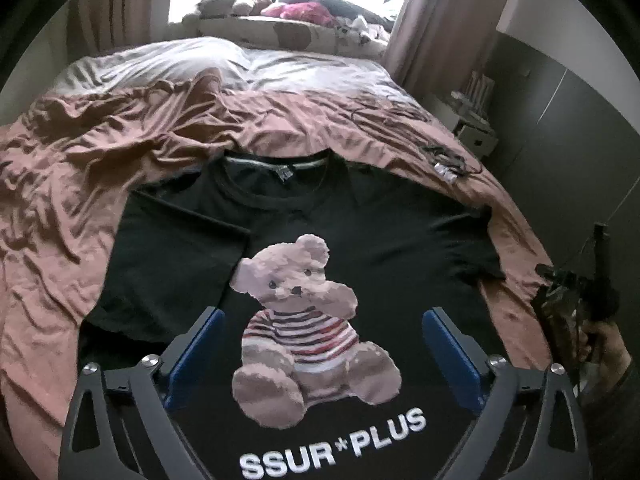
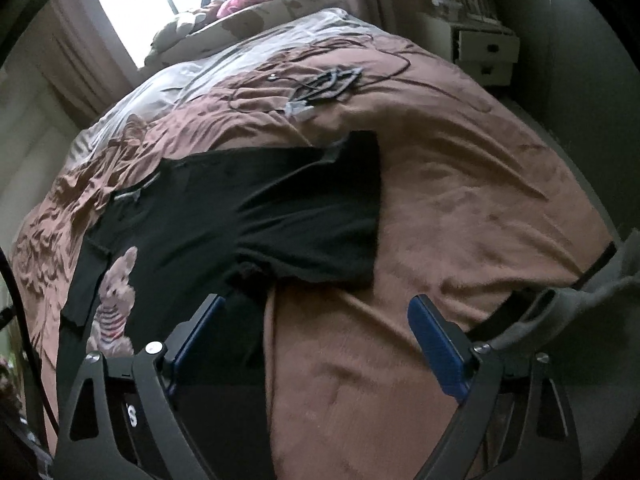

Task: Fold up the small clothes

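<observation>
1. Black teddy-print T-shirt [image 1: 360, 240] lies flat on bed's brown duvet [image 1: 80, 200], its left sleeve folded in.
2. L gripper [image 1: 320, 344] above print, jaws wide, holding nothing.
3. R gripper [image 2: 316, 332] by right sleeve [image 2: 320, 216], jaws wide, holding nothing.

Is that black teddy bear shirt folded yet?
Partly: the black shirt has its left sleeve folded inward, while the right sleeve lies spread.

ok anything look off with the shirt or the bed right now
The black T-shirt is lopsided: its left sleeve is folded in, the right sleeve lies spread. A cable tangle sits on the brown cover.
</observation>
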Available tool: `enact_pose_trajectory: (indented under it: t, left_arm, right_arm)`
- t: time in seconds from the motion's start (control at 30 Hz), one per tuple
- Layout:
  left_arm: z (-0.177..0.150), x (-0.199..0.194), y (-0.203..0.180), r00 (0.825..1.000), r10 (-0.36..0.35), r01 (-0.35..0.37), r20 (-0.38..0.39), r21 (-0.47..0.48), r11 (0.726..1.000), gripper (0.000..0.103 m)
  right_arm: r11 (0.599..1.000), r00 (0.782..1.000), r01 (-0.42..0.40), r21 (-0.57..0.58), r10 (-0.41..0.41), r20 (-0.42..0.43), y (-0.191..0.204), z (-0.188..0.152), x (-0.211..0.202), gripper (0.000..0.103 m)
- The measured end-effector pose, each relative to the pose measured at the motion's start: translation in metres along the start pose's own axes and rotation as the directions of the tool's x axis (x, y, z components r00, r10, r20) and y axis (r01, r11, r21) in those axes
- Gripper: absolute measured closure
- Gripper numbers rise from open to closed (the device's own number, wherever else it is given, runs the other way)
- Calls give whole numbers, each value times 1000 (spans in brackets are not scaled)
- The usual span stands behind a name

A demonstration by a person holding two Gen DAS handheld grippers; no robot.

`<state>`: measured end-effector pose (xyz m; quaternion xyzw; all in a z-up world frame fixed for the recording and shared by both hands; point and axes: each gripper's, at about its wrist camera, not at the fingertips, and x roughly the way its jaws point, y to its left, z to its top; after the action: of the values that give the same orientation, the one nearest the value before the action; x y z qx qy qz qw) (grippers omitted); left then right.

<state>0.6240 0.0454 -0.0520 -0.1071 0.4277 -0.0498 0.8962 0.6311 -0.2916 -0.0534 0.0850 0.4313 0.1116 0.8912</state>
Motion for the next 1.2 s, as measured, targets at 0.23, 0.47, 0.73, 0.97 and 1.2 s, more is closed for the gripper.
enact_pose_trajectory:
  t: [0.23, 0.47, 0.73, 0.97, 1.2]
  left_arm:
    - [6, 51, 12, 998, 15, -13, -63, 24, 1000, 18]
    - [27, 90, 12, 996, 12, -7, -87, 53, 999, 22]
    - [45, 123, -4, 993, -7, 19, -117, 103, 994, 30]
    - [64, 158, -31, 987, -54, 73, -149, 125, 990, 47]
    - [76, 190, -64, 980, -106, 129, -169, 130, 983, 65]
  right_arm:
    - [998, 1000, -19, 54, 19, -5, -20, 19, 42, 15]
    - [991, 1000, -20, 131, 21, -5, -47, 35, 74, 22]
    - [970, 995, -96, 225, 100, -6, -72, 49, 108, 31]
    - [974, 988, -127, 188, 140, -60, -71, 56, 134, 46]
    - [960, 981, -179, 213, 192, -37, -78, 59, 146, 71]
